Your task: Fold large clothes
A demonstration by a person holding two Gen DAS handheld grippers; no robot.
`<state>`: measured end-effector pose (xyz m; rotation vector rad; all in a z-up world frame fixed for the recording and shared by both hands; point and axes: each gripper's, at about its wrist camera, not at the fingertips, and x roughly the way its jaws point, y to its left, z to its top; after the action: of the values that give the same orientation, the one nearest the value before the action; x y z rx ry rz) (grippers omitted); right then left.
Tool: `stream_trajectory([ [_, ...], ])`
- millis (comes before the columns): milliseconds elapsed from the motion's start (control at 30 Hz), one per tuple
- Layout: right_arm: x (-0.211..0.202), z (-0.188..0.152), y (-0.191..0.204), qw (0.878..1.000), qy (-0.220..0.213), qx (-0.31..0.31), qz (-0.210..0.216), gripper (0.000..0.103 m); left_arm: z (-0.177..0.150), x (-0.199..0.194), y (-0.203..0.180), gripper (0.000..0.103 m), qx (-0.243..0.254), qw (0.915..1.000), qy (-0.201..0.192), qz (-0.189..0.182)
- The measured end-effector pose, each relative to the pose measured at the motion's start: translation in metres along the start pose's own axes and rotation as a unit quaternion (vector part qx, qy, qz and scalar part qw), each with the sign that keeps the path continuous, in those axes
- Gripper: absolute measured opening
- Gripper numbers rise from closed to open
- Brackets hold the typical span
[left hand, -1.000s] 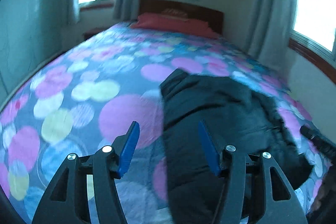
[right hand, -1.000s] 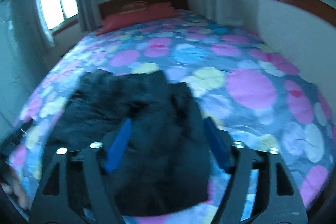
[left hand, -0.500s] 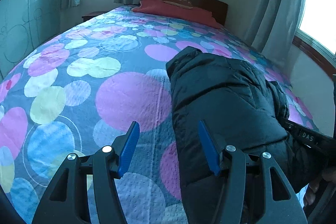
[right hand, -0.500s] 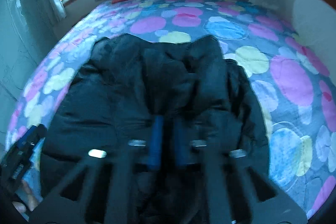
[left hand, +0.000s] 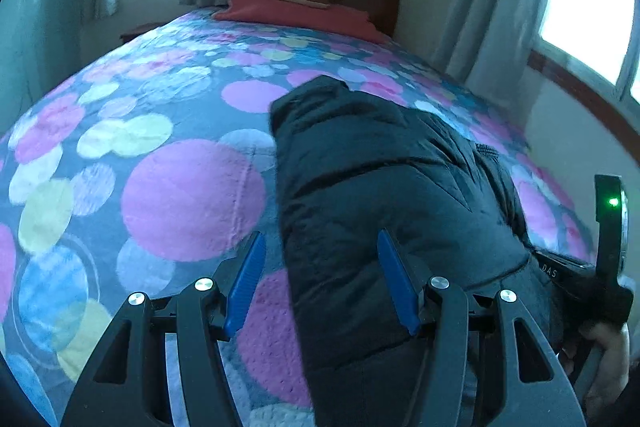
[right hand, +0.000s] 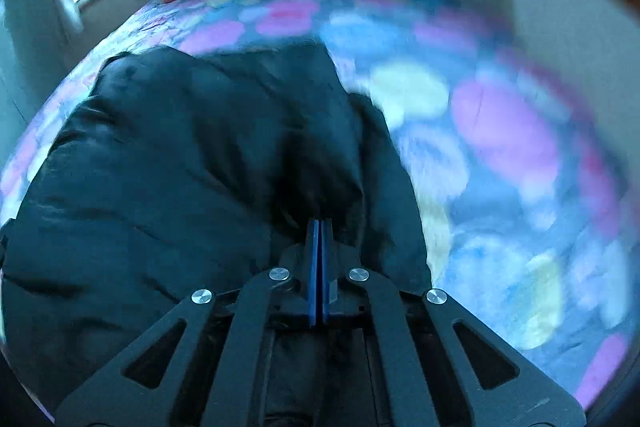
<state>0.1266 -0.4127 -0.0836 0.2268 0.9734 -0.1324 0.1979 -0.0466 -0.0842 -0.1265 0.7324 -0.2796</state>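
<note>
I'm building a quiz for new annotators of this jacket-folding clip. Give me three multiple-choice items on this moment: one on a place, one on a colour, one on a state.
1. Where does the black puffer jacket lie?
A. on the floor
B. on the spotted bedspread
C. on a chair

2. What colour is the pillow at the headboard?
A. red
B. white
C. green

3. How do the two tools stand?
A. both open
B. left shut, right open
C. left open, right shut

Answers:
1 B: the dotted cover shows all around the jacket.
2 A: it is red against the dark wooden headboard.
3 C: the left tool has its blue pads wide apart over the jacket's edge; the right tool has its pads pressed together at the jacket, with no fabric seen between them.
</note>
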Motion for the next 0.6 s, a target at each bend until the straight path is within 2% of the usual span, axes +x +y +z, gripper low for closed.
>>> stream_trajectory([
  [33,0.002,-0.002,-0.005,1.000,0.002,0.004,0.003,0.000,0.000,0.004,-0.004,0.057,0.007,1.0000,0.000,-0.003],
  [100,0.004,-0.004,-0.006,1.000,0.003,0.003,0.002,0.000,-0.001,0.017,-0.012,0.044,0.013,0.9997,0.008,-0.017],
  [233,0.015,-0.007,-0.008,1.000,0.007,0.003,0.003,0.000,0.000,0.029,-0.018,0.043,0.015,0.9998,0.010,-0.010],
  [367,0.027,-0.012,-0.012,1.000,0.003,0.007,0.002,0.000,-0.001,0.036,-0.028,0.043,0.040,0.9991,0.011,-0.005],
  [600,0.012,-0.010,-0.010,1.000,-0.009,0.018,-0.003,0.000,-0.002,0.040,-0.028,0.043,0.049,0.9987,0.015,-0.001],
])
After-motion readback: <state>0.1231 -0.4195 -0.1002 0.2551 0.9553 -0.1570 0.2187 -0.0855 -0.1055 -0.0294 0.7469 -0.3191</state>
